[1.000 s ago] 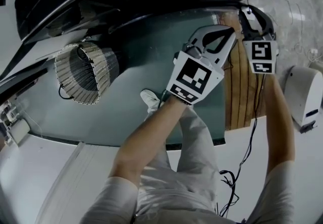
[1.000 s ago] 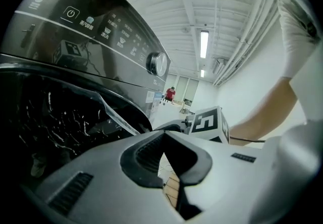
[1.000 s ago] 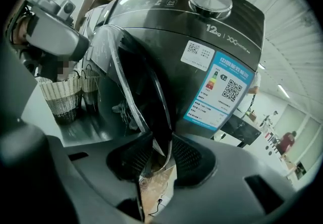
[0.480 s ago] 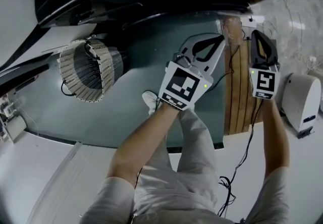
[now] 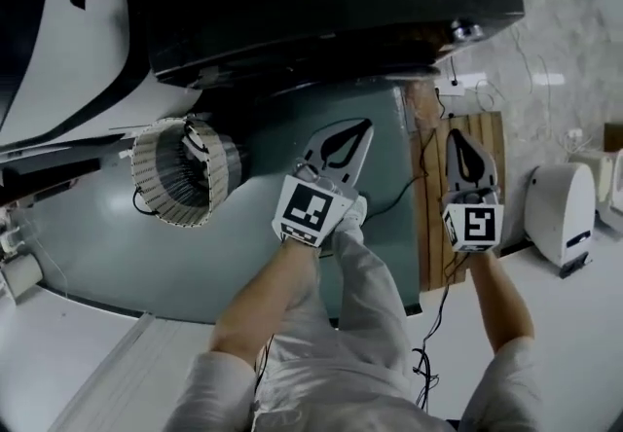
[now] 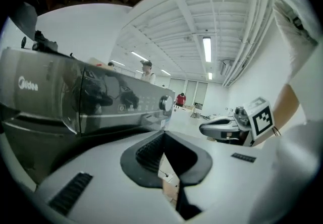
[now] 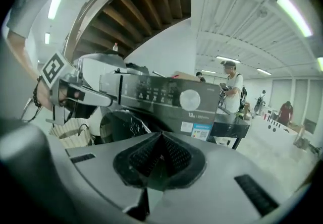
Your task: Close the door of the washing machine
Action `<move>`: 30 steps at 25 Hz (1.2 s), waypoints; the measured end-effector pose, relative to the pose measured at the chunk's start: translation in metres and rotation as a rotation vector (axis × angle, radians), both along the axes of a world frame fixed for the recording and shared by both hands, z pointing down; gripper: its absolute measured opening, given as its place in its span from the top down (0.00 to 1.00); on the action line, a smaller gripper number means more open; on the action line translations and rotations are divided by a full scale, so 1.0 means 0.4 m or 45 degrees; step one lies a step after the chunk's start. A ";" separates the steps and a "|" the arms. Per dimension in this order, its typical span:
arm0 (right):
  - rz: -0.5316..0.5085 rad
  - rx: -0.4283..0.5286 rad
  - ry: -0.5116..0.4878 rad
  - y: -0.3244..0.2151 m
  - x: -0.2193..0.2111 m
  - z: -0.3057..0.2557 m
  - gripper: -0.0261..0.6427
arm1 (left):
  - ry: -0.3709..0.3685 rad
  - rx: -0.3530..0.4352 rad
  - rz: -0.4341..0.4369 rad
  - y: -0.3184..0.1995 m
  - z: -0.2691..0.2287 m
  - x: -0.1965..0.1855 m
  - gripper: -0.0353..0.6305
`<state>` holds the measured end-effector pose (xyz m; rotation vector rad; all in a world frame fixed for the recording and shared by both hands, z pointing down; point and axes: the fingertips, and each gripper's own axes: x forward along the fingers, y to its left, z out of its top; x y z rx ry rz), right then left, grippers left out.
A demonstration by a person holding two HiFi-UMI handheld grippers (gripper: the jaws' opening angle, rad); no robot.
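Note:
The dark washing machine (image 5: 321, 2) fills the top of the head view. Its control panel (image 7: 161, 96) with a round dial (image 7: 191, 99) faces the right gripper view, and the dark rounded door (image 7: 118, 126) shows below the panel; I cannot tell whether it is latched. The left gripper view looks along the same panel (image 6: 101, 102). My left gripper (image 5: 362, 128) and right gripper (image 5: 465, 136) hover side by side in front of the machine, apart from it. Both are shut and hold nothing. Each shows in the other's view: right gripper (image 6: 227, 128), left gripper (image 7: 75, 92).
A wicker laundry basket (image 5: 180, 172) stands at the left on the teal mat (image 5: 243, 255). A wooden slat board (image 5: 458, 197) and a cable lie under my right hand. A white appliance (image 5: 560, 211) stands at the far right. People (image 7: 232, 87) stand in the room behind.
Both grippers have drawn back from the machine and risen, and the head view has tilted up over the machine's top. The right gripper's jaws looked spread a second ago and are together now.

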<state>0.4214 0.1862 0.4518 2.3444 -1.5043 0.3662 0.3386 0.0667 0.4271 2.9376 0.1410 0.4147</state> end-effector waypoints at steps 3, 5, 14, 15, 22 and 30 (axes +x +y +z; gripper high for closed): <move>-0.016 0.069 -0.017 -0.002 -0.048 -0.145 0.94 | 0.037 0.016 0.004 -0.002 -0.124 -0.045 0.94; -0.014 0.114 -0.034 -0.001 -0.066 -0.230 0.94 | 0.051 0.031 -0.001 -0.005 -0.199 -0.076 0.94; 0.073 0.276 -0.058 0.052 -0.109 -0.615 0.94 | 0.082 0.058 -0.092 -0.026 -0.517 -0.237 0.94; 0.082 0.292 -0.054 0.062 -0.117 -0.651 0.94 | 0.094 0.067 -0.107 -0.036 -0.548 -0.256 0.94; 0.093 0.349 0.050 0.119 -0.167 -0.838 0.94 | 0.224 0.090 -0.255 -0.117 -0.734 -0.374 0.94; 0.081 0.425 0.136 0.159 -0.237 -0.980 0.94 | 0.322 0.178 -0.340 -0.158 -0.902 -0.487 0.94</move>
